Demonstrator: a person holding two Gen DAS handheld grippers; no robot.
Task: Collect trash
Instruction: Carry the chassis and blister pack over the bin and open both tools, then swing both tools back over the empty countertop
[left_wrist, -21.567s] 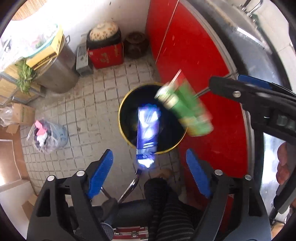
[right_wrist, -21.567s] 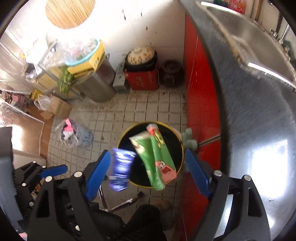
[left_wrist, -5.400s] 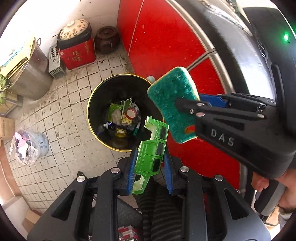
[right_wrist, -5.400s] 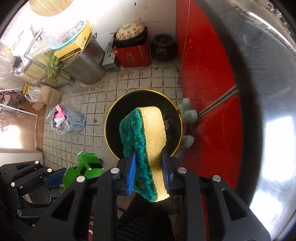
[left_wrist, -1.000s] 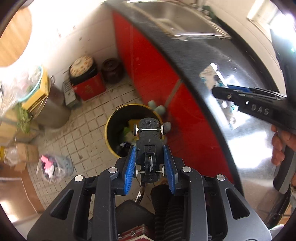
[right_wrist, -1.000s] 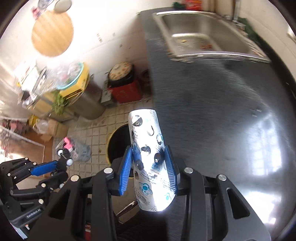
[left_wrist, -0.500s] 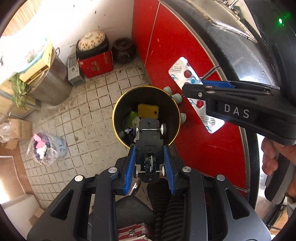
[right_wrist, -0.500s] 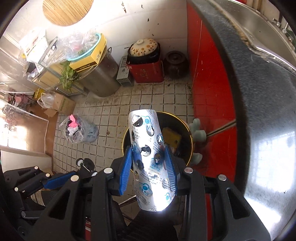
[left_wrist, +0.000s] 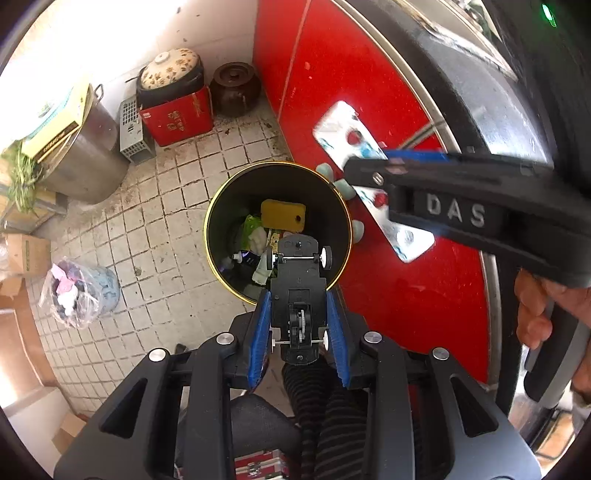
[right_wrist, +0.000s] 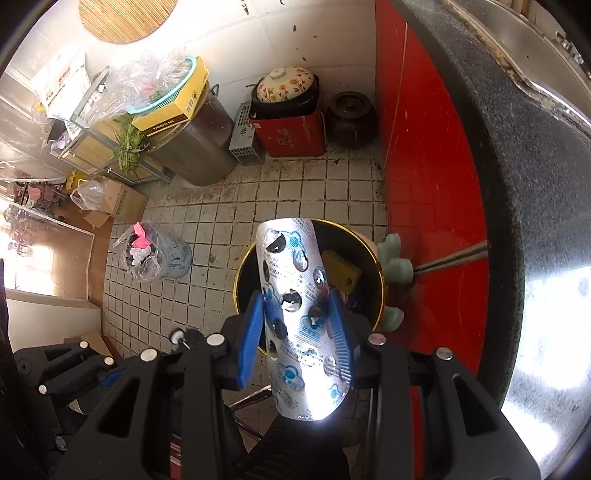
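Note:
A black bin with a gold rim (left_wrist: 210, 236) stands on the tiled floor beside the red cabinet; a yellow sponge (left_wrist: 282, 218) and wrappers lie inside. My left gripper (left_wrist: 297, 295) is shut on a black toy car chassis (left_wrist: 295, 258), wheels up, over the bin's near edge. My right gripper (right_wrist: 296, 295) points down over the bin (right_wrist: 240, 273). Its jaws are opening, and a curved silver blister pack (right_wrist: 291, 258) still stands between the pads. In the left wrist view that pack (left_wrist: 343, 125) pokes out past the right gripper's arm.
The red cabinet (left_wrist: 369, 92) and dark counter edge (right_wrist: 517, 184) run along the right. A tied plastic bag (left_wrist: 79, 291), a steel pot (right_wrist: 199, 147), a red box (right_wrist: 291, 133) and a dark jar (right_wrist: 351, 118) stand on the floor. A person's hand (left_wrist: 535, 306) holds the right gripper.
Both grippers have sunk toward the bin. The right one swung from over the counter to above the bin, and its pads now stand a little wider around the pack.

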